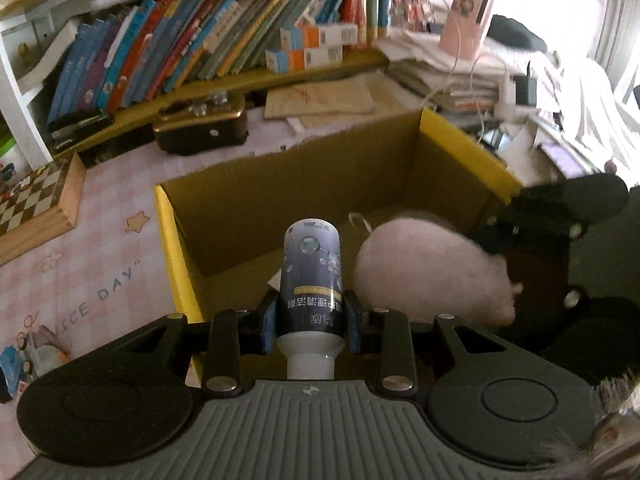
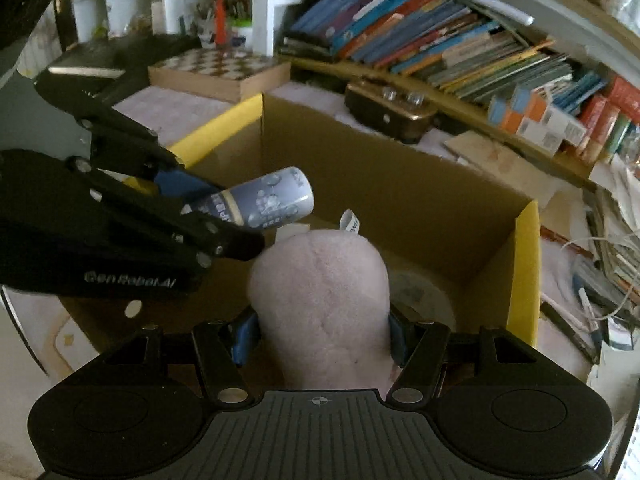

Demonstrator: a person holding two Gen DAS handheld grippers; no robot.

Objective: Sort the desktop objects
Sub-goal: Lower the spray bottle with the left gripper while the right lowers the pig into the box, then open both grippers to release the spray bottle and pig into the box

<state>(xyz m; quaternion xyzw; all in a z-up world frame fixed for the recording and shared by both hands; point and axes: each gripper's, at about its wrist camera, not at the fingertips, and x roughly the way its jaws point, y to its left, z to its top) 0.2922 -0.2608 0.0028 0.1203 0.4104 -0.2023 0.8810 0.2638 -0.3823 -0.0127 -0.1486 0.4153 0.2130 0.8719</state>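
My left gripper [image 1: 311,316] is shut on a dark blue spray bottle [image 1: 311,276] with a white cap end, held over the open cardboard box [image 1: 280,184]. The bottle also shows in the right wrist view [image 2: 264,200], held by the left gripper [image 2: 208,216]. My right gripper [image 2: 320,340] is shut on a pink plush toy [image 2: 320,292] above the same box [image 2: 400,200]. The plush also shows in the left wrist view [image 1: 428,264], beside the bottle, with the right gripper [image 1: 520,240] behind it.
The box has yellow edges [image 1: 170,248] and stands on a pink desk mat [image 1: 88,248]. A chessboard box [image 1: 36,204], a brown case [image 1: 200,128], a row of books [image 1: 180,48] and piles of paper [image 1: 460,76] surround it. A roll of tape [image 2: 420,292] lies in the box.
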